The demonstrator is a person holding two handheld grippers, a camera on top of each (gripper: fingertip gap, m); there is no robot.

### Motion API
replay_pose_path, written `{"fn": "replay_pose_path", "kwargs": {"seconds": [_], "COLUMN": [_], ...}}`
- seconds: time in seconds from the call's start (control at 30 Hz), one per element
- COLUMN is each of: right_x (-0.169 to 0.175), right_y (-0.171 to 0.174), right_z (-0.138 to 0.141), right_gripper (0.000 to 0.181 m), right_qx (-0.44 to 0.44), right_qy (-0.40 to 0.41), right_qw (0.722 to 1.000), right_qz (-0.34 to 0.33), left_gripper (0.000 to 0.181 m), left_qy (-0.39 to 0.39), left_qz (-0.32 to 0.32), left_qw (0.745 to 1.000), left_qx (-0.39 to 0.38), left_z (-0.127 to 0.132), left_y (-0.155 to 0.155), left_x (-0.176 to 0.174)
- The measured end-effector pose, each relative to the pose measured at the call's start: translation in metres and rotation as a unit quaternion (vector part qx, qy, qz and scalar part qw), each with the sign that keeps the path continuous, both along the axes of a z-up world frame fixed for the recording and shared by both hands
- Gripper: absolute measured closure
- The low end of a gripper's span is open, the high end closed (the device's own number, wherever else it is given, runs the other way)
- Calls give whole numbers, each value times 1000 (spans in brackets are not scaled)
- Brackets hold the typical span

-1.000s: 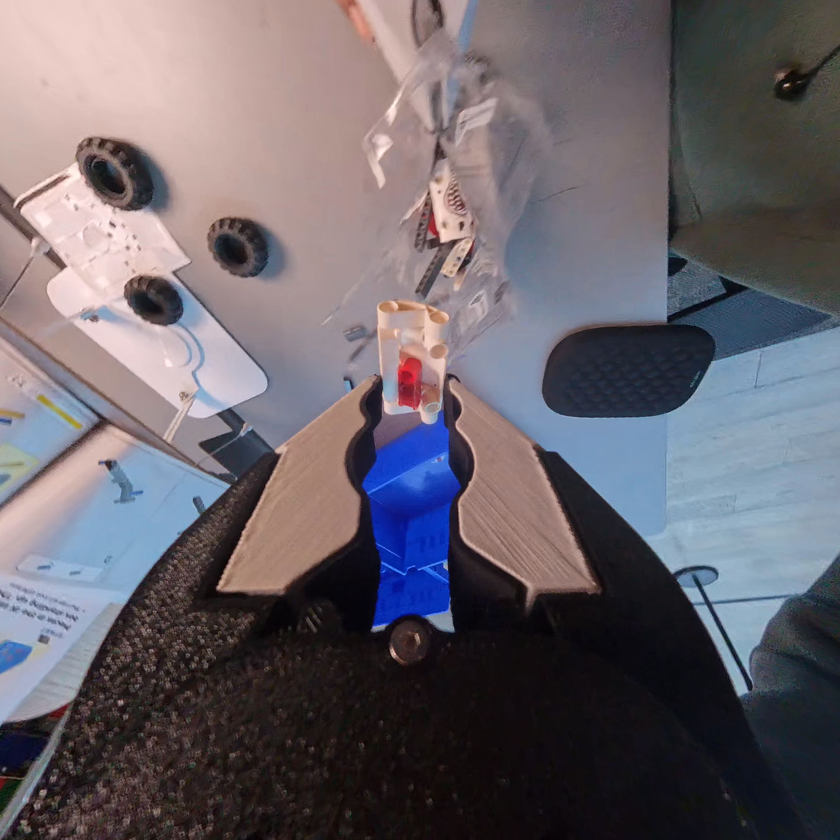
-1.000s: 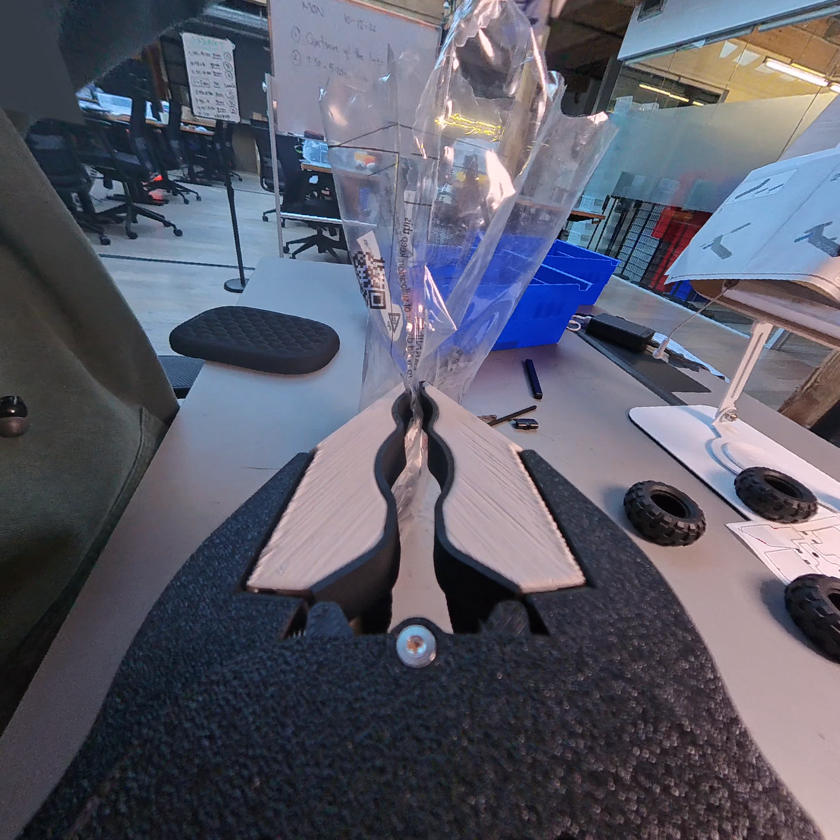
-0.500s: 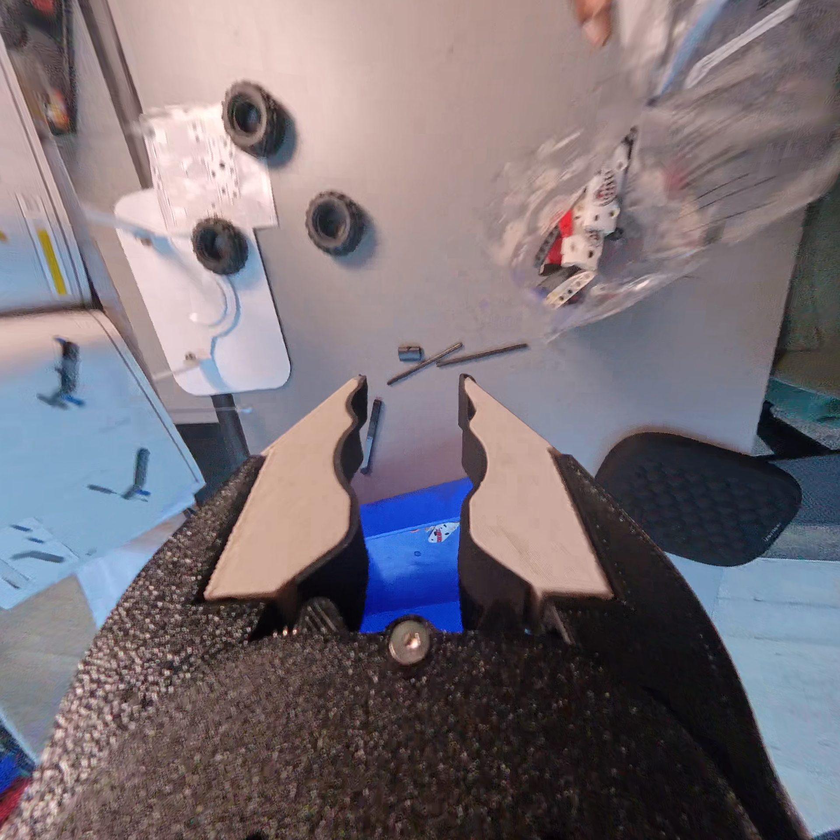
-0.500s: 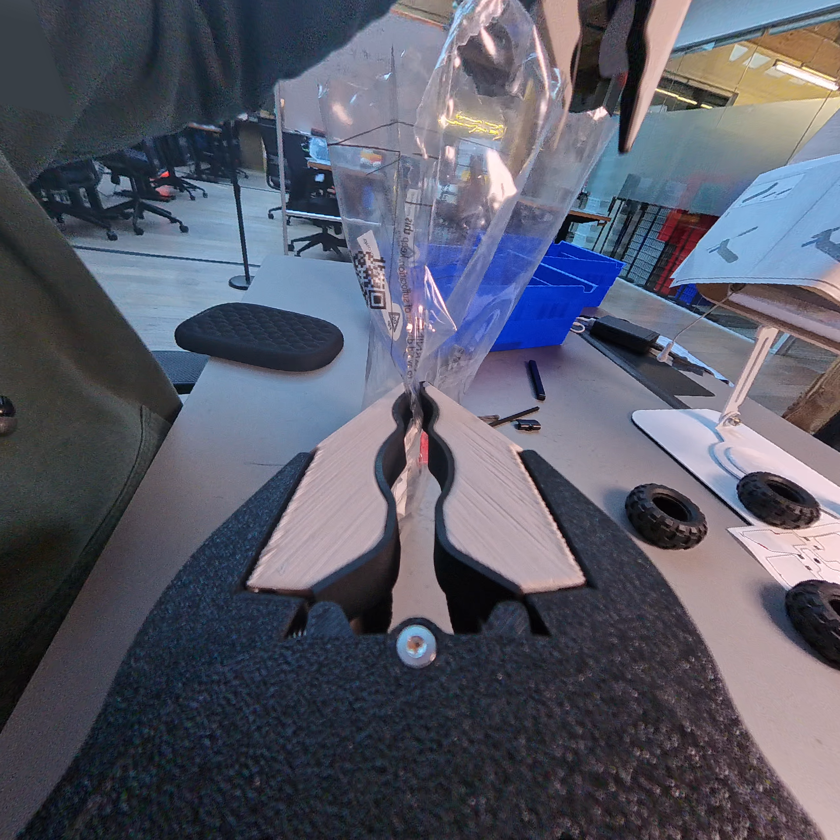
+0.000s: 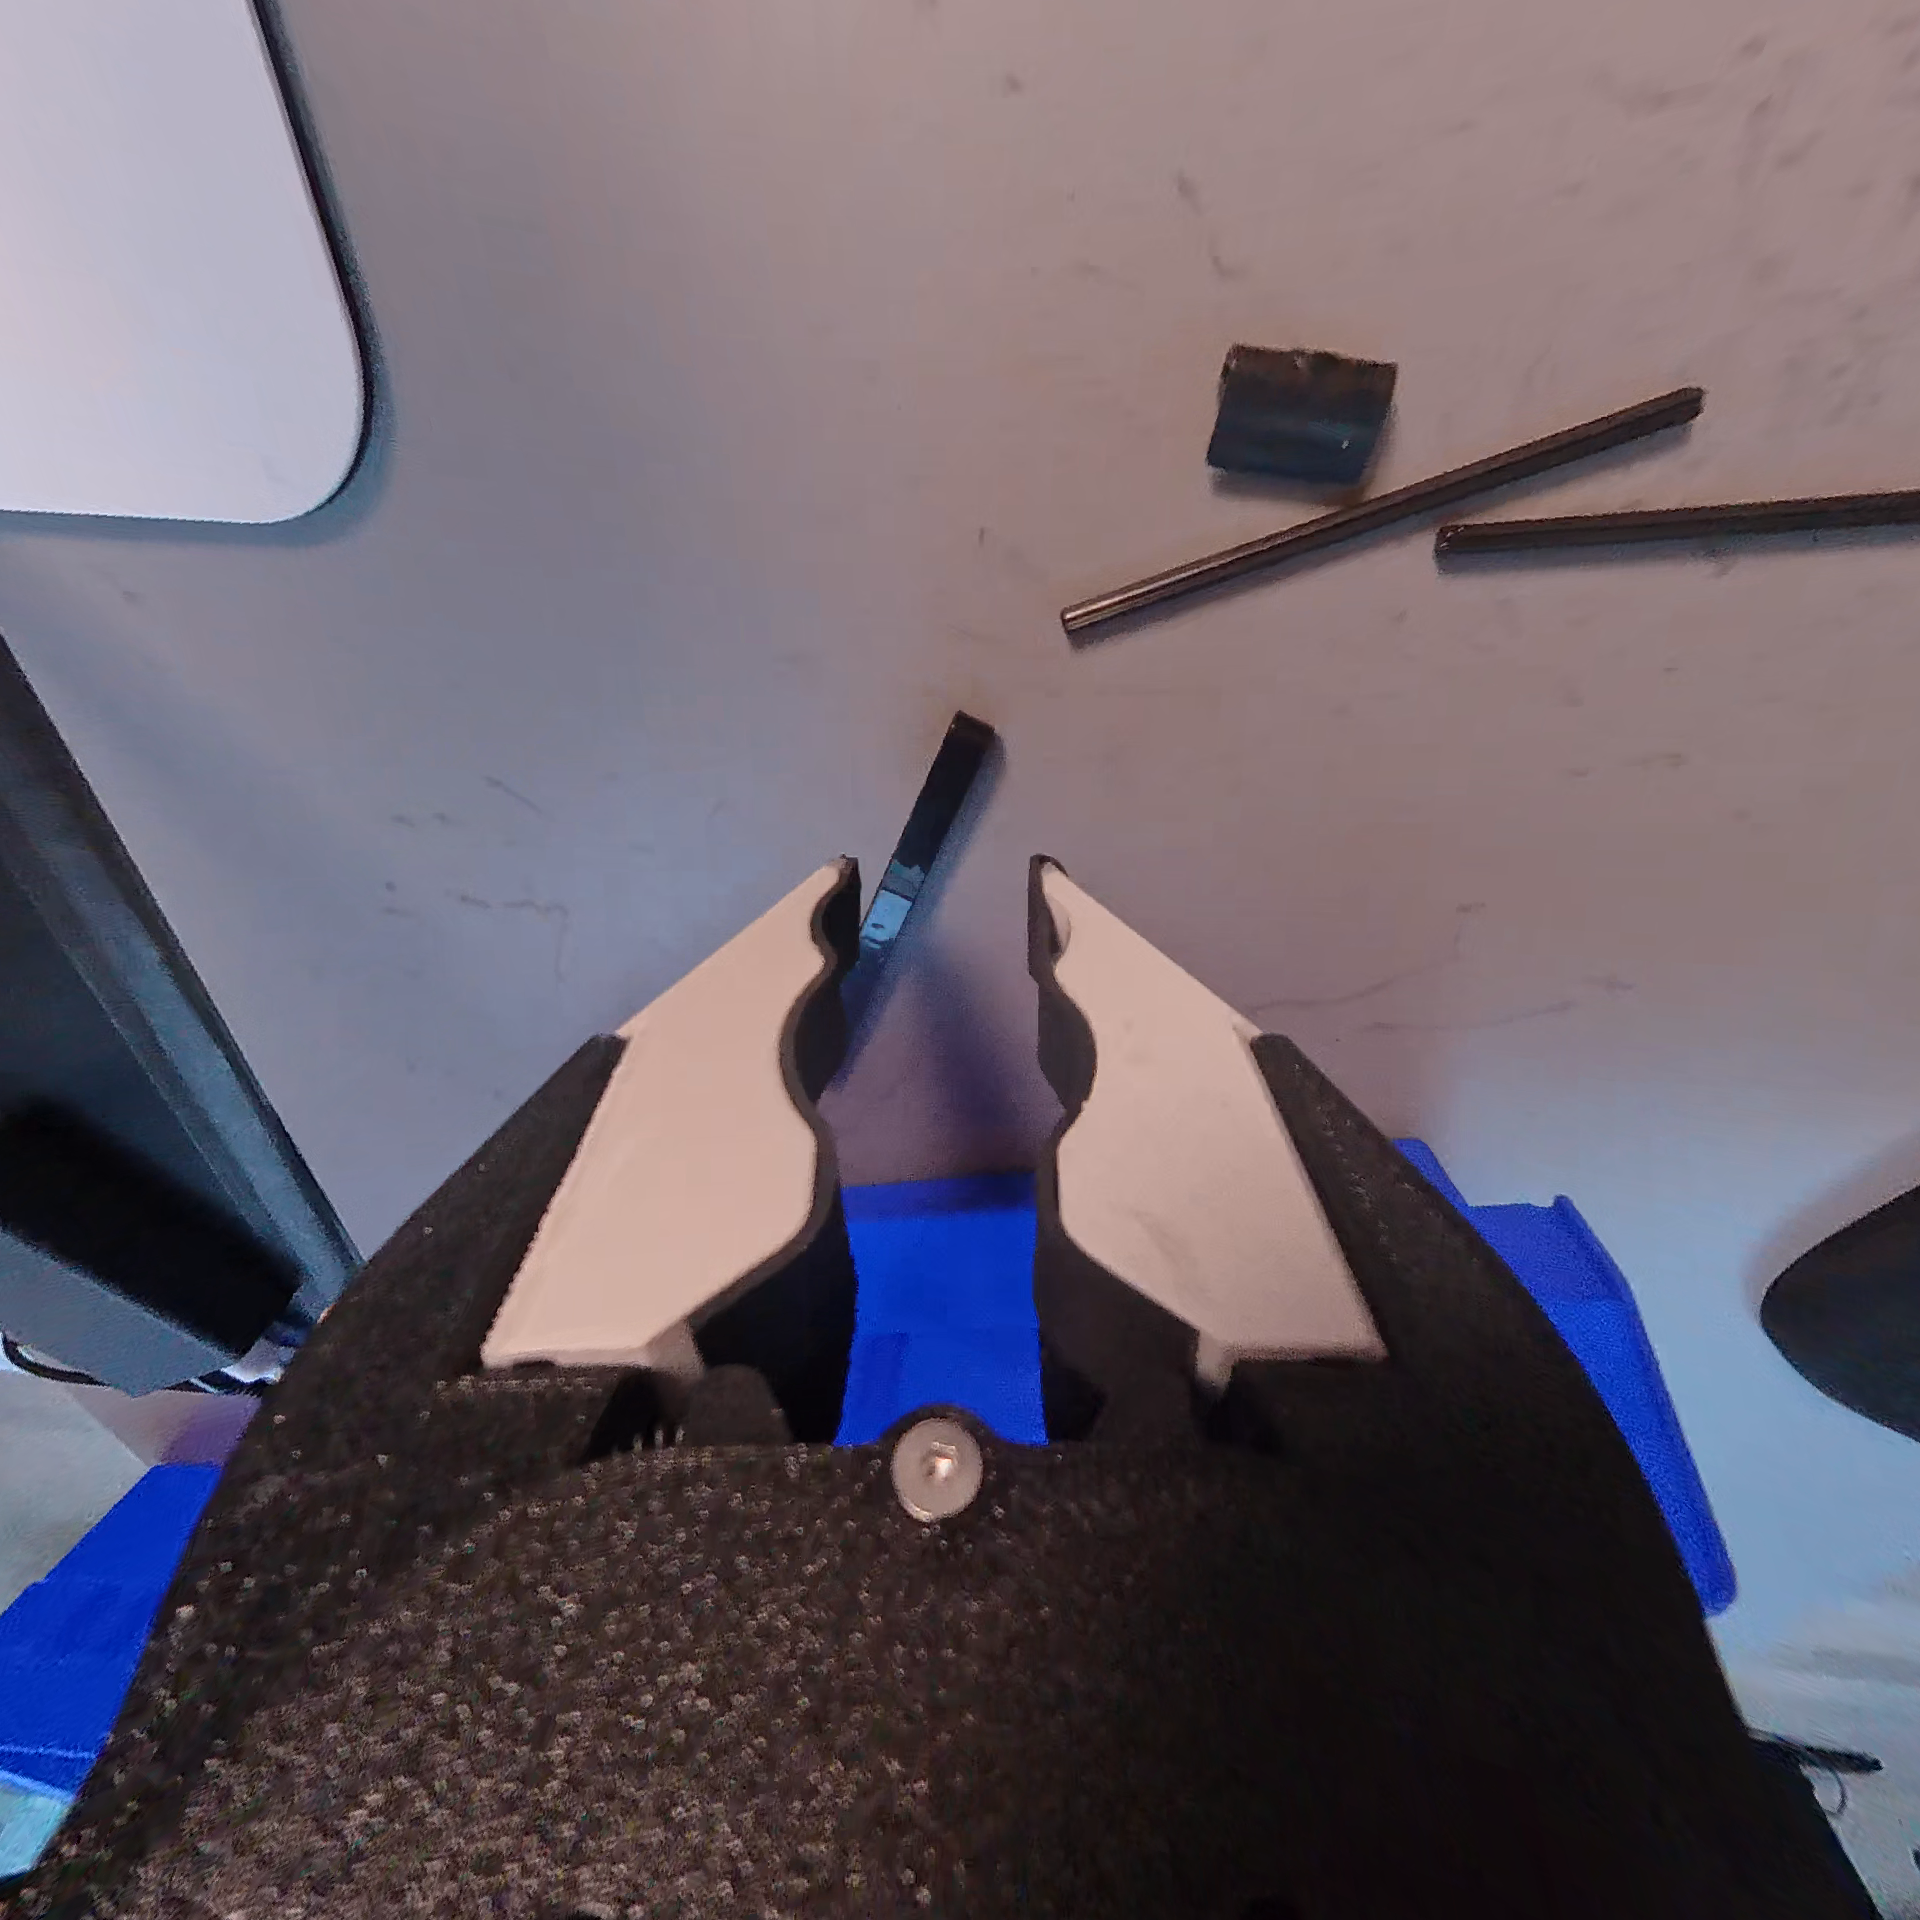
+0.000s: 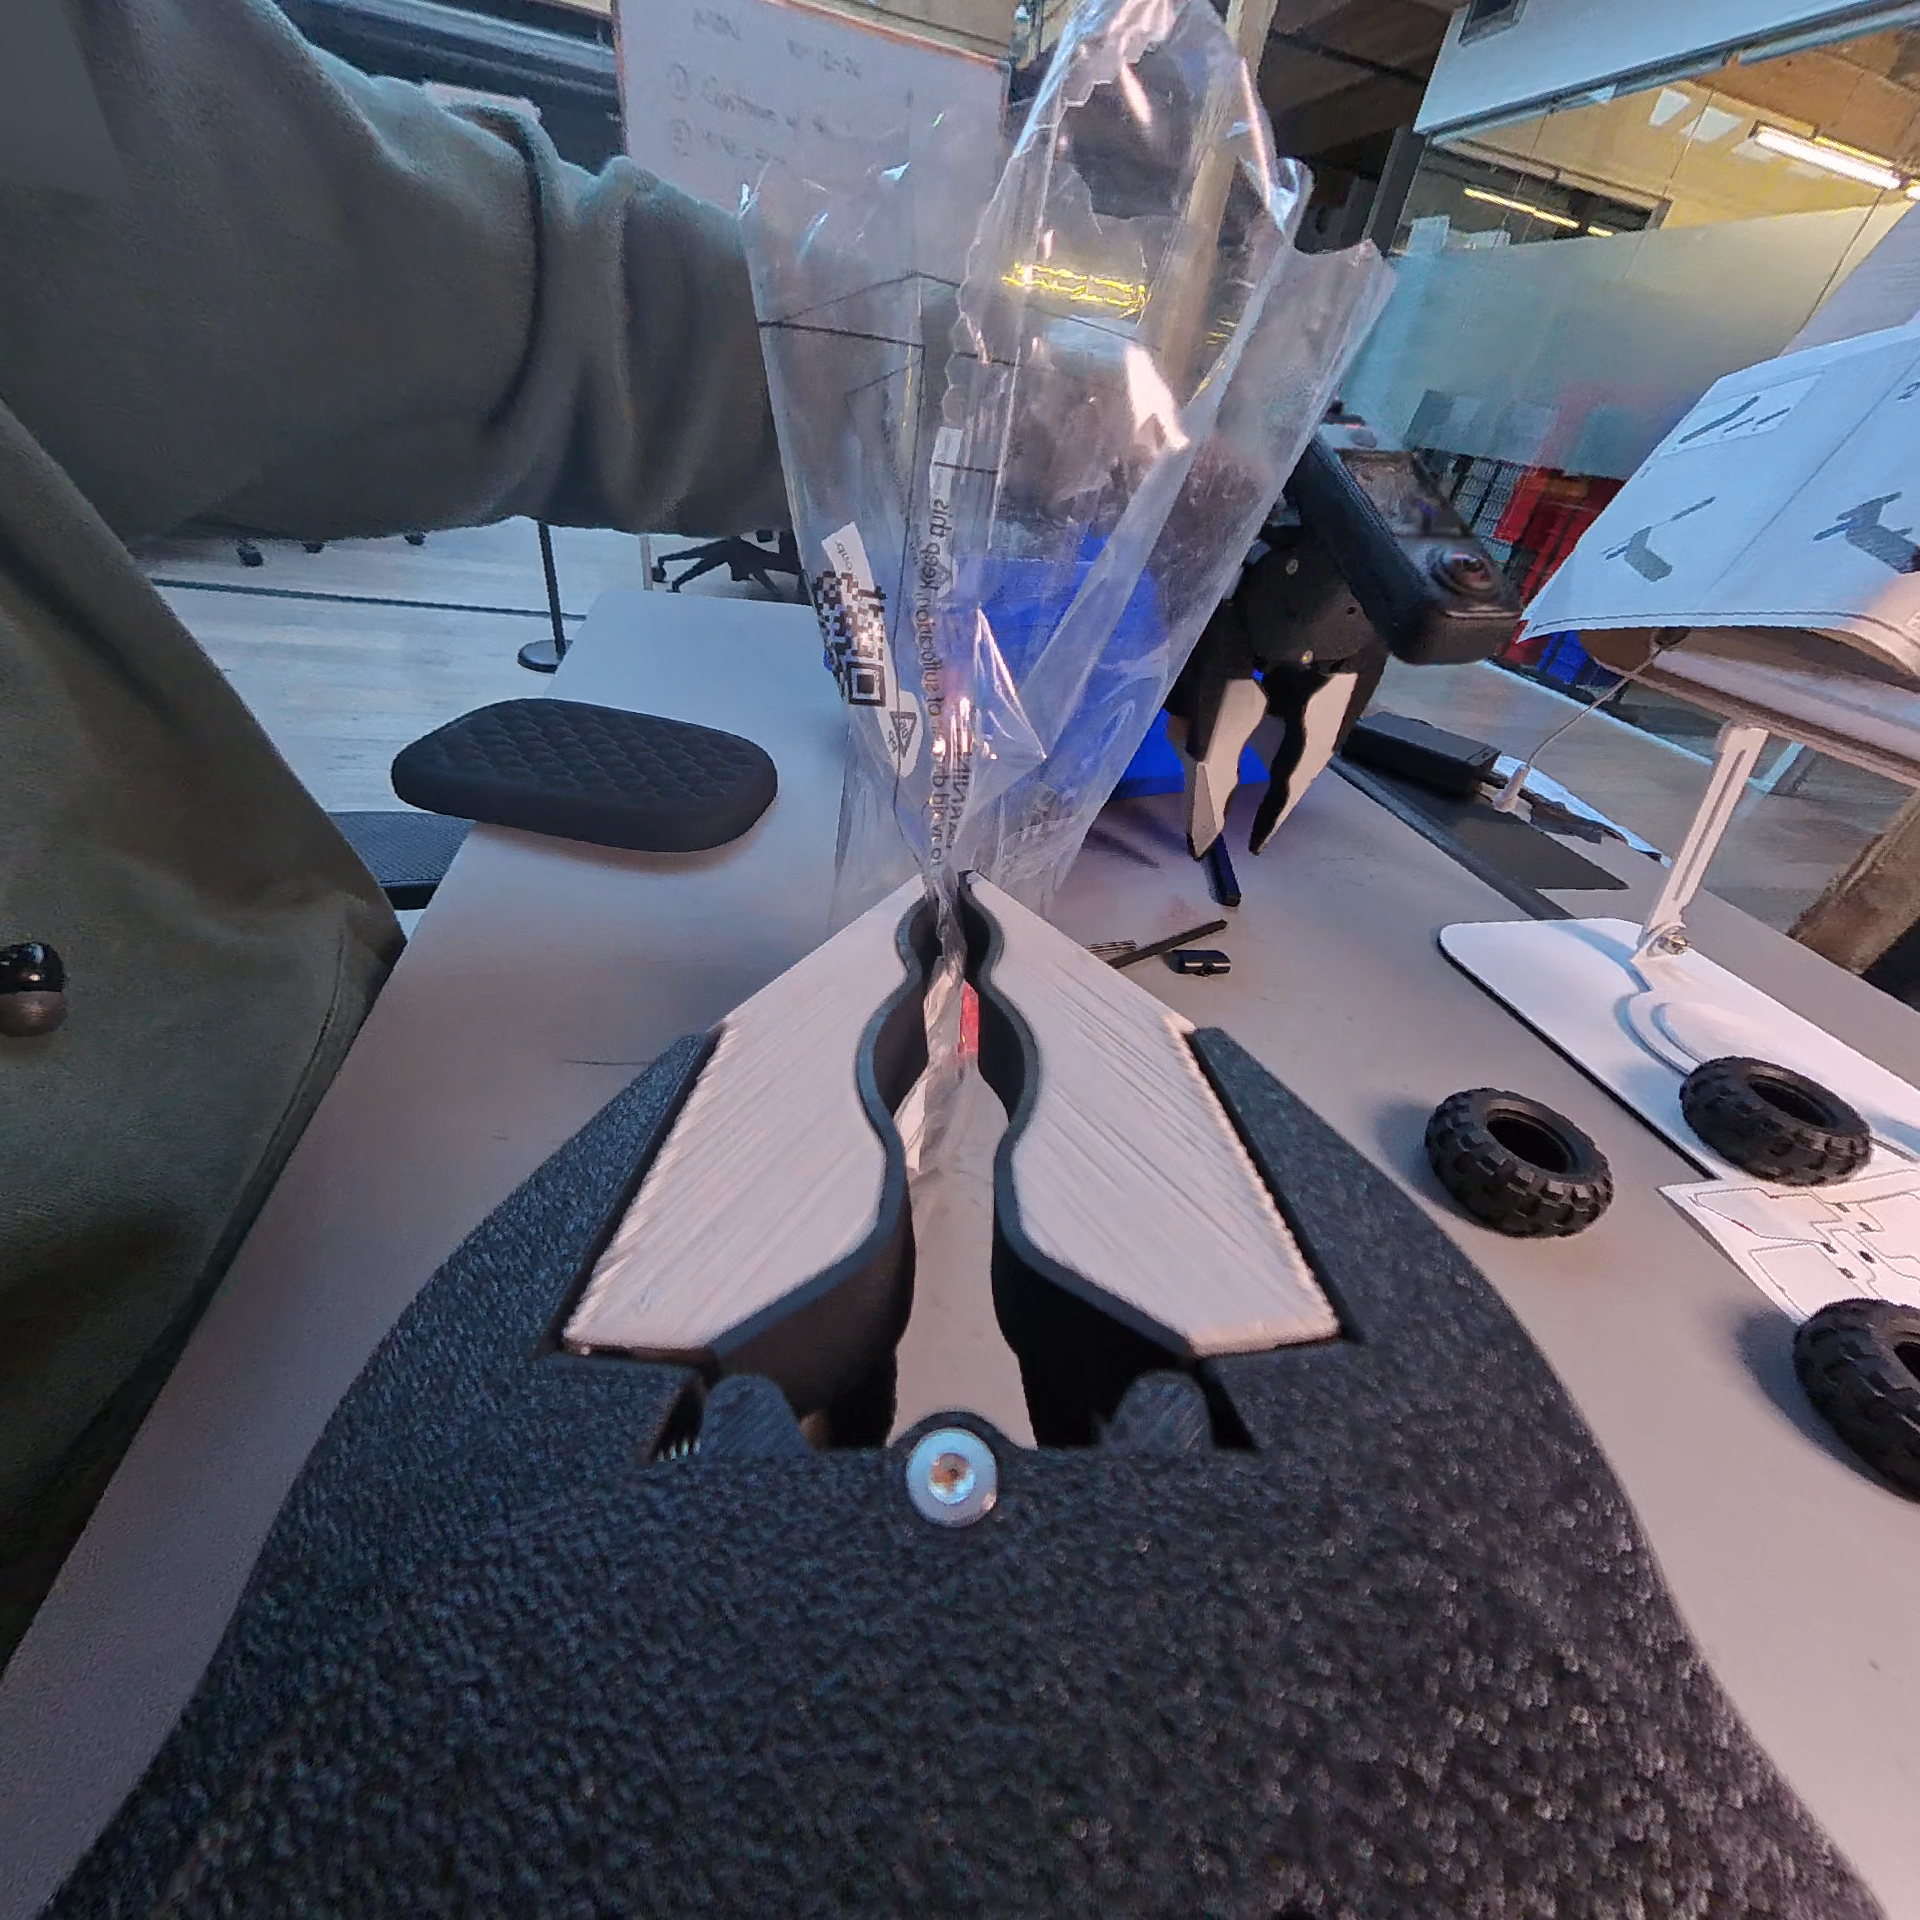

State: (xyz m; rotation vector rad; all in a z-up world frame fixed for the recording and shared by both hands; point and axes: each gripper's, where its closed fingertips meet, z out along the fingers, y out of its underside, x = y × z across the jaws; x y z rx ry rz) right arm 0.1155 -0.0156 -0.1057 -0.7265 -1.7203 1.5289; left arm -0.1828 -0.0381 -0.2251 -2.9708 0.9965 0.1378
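Observation:
My left gripper (image 5: 943,873) is open and empty, low over the grey table (image 5: 1143,208). A thin dark bar (image 5: 935,810) lies on the table between its fingertips, close to the left finger (image 5: 727,1039). Two black rods (image 5: 1382,509) and a small black piece (image 5: 1299,426) lie further off to the right. My right gripper (image 6: 961,894) is shut on a clear plastic bag (image 6: 1018,468) that stands up above it; a bit of red (image 6: 968,1013) shows in the bag between the fingers. The left gripper (image 6: 1247,821) also shows in the right wrist view, tips down at the dark bar (image 6: 1226,878).
A blue bin (image 5: 935,1299) sits under the left gripper's body. A white stand base (image 6: 1558,966) carries an open booklet (image 6: 1766,499). Three black tyres (image 6: 1517,1164) lie at the right. A black wrist rest (image 6: 582,769) and a person's green sleeve (image 6: 312,312) are at the left. My hands' fingertips stand some 30 cm from each other. The right gripper is farther from the small black piece (image 5: 1299,426), some 25 cm, than the left, some 8 cm.
The left gripper held a white and red piece, then opened and let it go. It has since come down close to the table at the dark bar. The right gripper kept hold of the bag.

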Motion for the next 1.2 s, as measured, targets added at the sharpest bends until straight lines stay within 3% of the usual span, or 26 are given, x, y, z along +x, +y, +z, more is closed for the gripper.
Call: {"fn": "replay_pose_path", "kwargs": {"seconds": [0.2,0.33,0.43,0.53,0.67,0.77,0.87,0.97,1.1,1.2], "right_x": [0,0,0,-1,0,0,0,1,2,4], "right_y": [1,1,1,1,0,-1,-1,-1,-2,-2], "right_z": [0,0,0,-1,-1,0,0,0,0,0], "right_gripper": [181,181,181,181,181,181,181,181,180,181], "right_qx": [0,0,-1,-4,-3,0,2,2,6,11], "right_qy": [-1,-1,-1,-3,-2,0,0,0,2,4], "right_qw": [1000,1000,1000,1000,1000,1000,1000,1000,1000,1000], "right_qz": [-2,-2,1,3,1,1,-1,0,0,1], "left_gripper": [172,174,174,174,174,174,174,171,161,160], "left_qy": [21,29,23,15,-29,-60,-80,-79,-81,-134], "left_qz": [-5,-16,-36,-69,-144,-218,-281,-321,-327,-280], "left_qw": [999,998,999,997,984,968,953,942,938,937], "left_qx": [-33,-43,-13,43,103,107,80,58,87,161], "left_z": [-17,-6,45,122,216,249,247,229,220,232], "left_y": [-5,-13,-12,-1,12,12,6,1,7,17], "left_x": [-15,-7,14,49,131,201,256,283,287,268]}}
